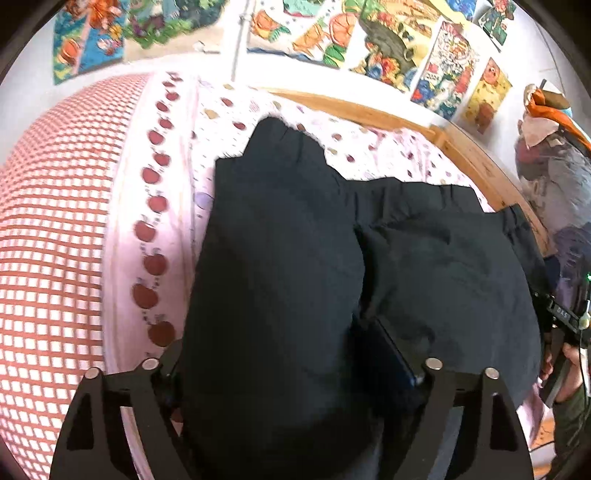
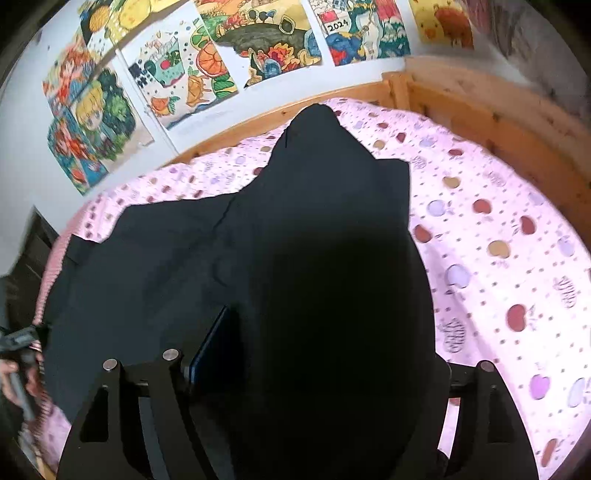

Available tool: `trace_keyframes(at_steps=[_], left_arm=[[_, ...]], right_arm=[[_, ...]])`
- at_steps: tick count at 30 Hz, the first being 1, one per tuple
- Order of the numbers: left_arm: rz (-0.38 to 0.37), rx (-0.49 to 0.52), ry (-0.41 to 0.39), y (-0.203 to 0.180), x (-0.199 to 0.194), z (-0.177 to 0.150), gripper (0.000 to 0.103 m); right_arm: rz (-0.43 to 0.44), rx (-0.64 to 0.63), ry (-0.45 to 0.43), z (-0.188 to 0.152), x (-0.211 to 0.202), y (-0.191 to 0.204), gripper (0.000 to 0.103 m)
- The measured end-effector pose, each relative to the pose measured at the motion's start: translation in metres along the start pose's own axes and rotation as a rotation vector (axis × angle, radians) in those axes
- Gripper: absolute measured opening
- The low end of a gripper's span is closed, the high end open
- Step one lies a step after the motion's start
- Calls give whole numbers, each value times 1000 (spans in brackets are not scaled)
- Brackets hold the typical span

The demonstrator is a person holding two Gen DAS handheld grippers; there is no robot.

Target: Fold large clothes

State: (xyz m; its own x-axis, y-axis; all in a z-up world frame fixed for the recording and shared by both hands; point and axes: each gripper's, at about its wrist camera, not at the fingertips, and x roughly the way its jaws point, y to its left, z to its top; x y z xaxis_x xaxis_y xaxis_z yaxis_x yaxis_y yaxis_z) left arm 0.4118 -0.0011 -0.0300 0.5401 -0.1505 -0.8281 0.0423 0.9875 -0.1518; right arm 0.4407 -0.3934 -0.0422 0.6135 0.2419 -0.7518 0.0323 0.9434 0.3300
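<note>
You just dropped fold: both tools wide apart, left tool [image 1: 295, 369] and right tool [image 2: 314, 369], black trousers [image 1: 295, 240] loose between jaws on bed [image 2: 498, 240]. Next: back out toward 6 o'clock, smooth fold.

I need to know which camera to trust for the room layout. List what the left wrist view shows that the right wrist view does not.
Only the left wrist view: a red-checked quilt with an apple border, a white pole against the wall, and a pile of clothes beyond the bed's wooden frame.

Only the right wrist view: a poster reading 2024 and dark furniture by the wall.

Both: the black garment draped between wide-open jaws, the pink apple-print sheet, the frame and colourful posters.
</note>
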Motion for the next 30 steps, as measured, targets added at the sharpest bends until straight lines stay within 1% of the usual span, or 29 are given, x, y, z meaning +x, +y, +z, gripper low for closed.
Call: trace_keyframes(at_steps=[1,3,5,6,9,11,13,17,20,22,27,30], left_arm=[[9,10,-9,0,-3,-1,88],[21,39,-24,-3,-10,-3,89],[40,53,-43,-7,-15,-5,90],[48,51,-54,-8,-19,-5,90],[53,23,-83,-13,-28,-4,91],[52,-2,-111,-12,-37,-5,98],[51,-26,-141,-14,-46,-6,101],[54,-28,-183,-24,-63,-8,103],[55,7,-233,-35,-82,-12,103],[61,48,-275,-47,-99,-14,103],[67,184,-379,-79,-140,-27,103],[43,233,-378,-94,-159,-30,103]], right_arm=[[-28,-5,-12,1,-2,-1,74],[-82,-20,-38,4,-7,-2,81],[-160,-57,-93,6,-19,-1,84],[-169,-69,-109,8,-24,-2,84],[-128,-85,-133,11,-40,0,84],[-102,-89,-141,10,-50,2,84],[-81,-103,-152,7,-60,8,84],[-55,-124,-187,-2,-82,16,85],[-43,-137,-227,-7,-101,27,86],[-28,-146,-242,-10,-111,34,86],[-10,-186,-301,-18,-140,58,86],[10,-206,-329,-21,-160,71,86]])
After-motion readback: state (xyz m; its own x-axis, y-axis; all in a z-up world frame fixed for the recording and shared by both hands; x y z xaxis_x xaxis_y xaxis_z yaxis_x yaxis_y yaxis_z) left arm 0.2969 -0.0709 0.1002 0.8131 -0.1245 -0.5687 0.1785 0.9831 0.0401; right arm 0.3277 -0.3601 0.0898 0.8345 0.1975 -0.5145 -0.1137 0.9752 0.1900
